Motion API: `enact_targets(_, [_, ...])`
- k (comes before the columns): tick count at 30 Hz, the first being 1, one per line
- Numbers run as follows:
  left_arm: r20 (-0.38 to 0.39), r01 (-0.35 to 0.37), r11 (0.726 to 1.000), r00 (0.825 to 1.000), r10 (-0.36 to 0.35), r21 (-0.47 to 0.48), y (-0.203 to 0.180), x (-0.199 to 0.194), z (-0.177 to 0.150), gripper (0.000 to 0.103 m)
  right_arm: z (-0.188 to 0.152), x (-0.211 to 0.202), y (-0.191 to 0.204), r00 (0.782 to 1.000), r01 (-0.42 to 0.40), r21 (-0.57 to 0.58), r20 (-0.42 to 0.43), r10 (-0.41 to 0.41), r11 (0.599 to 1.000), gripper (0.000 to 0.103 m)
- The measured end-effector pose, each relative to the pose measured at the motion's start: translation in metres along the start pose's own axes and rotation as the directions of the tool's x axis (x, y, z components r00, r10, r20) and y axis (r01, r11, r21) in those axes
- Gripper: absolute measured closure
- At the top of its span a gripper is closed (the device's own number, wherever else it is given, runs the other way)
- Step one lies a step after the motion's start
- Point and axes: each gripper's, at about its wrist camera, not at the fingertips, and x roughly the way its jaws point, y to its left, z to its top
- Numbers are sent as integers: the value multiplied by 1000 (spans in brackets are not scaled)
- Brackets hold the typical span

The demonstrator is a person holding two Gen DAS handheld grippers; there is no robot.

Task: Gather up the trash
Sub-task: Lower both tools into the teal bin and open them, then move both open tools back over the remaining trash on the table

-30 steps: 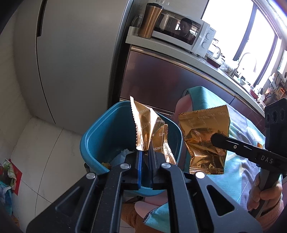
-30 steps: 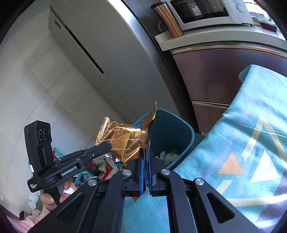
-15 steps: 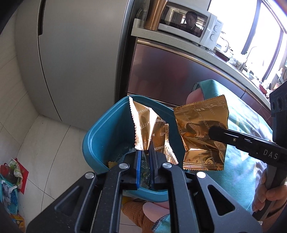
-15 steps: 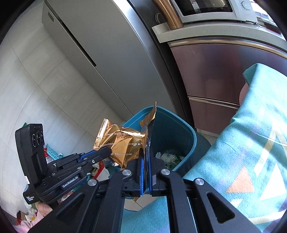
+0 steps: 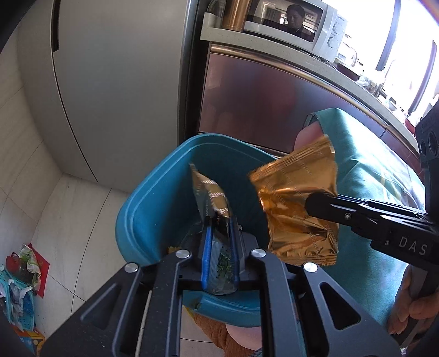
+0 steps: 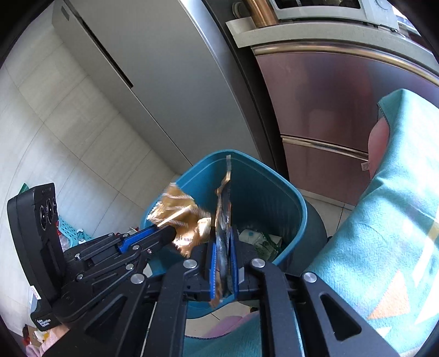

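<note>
Two gold wrappers [image 5: 297, 208] [image 5: 212, 201] hang over the bin [image 5: 142, 219], one between each opening tool [image 5: 219, 233] [image 6: 222, 241], positioned to drop inside.

floor [image 5: 68, 219]: pale tiles | on it: teal bin [image 5: 142, 219], litter pile + teal basket [image 5: 16, 291] by wall

Bin [image 5: 142, 219] sits before fridge [image 5: 115, 82], cabinet [image 5: 260, 104] right of it (microwave [image 5: 290, 24] on top); cloth [image 5: 370, 175] right of bin.
</note>
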Motion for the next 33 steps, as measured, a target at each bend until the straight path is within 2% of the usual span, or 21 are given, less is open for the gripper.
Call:
enact_targets(7, [-10, 19, 1000, 1000, -19, -7, -1, 9, -4, 90, -1, -1, -7, 1000, -8, 14, 14, 8, 1000, 89])
enact_targets(13, [9, 47, 999, 999, -47, -13, 0, 4, -6, 84, -1, -3, -12, 999, -20, 29, 36, 19, 999, 84])
enact_targets(16, [17, 68, 998, 998, -68, -3, -2, 1, -6, 72, -5, -7, -14, 999, -31, 28, 42, 30, 999, 82])
enact_targets(17, [19, 75, 997, 997, -75, 2, -3, 0, -6, 63, -7, -9, -15, 998, -34, 28, 45, 33, 999, 82])
enact_targets(18, [23, 74, 997, 997, -74, 7, -5, -1, -6, 61, -9, -11, -16, 998, -38, 29, 47, 36, 999, 80])
enact_targets(20, [26, 78, 997, 997, -79, 10, -6, -2, -6, 61, -13, -16, -16, 998, -42, 27, 53, 41, 999, 77])
enact_targets(33, [76, 158, 986, 984, -161, 45, -30, -34, -16, 59, -40, -69, -17, 988, -73, -8, 135, 73, 997, 72])
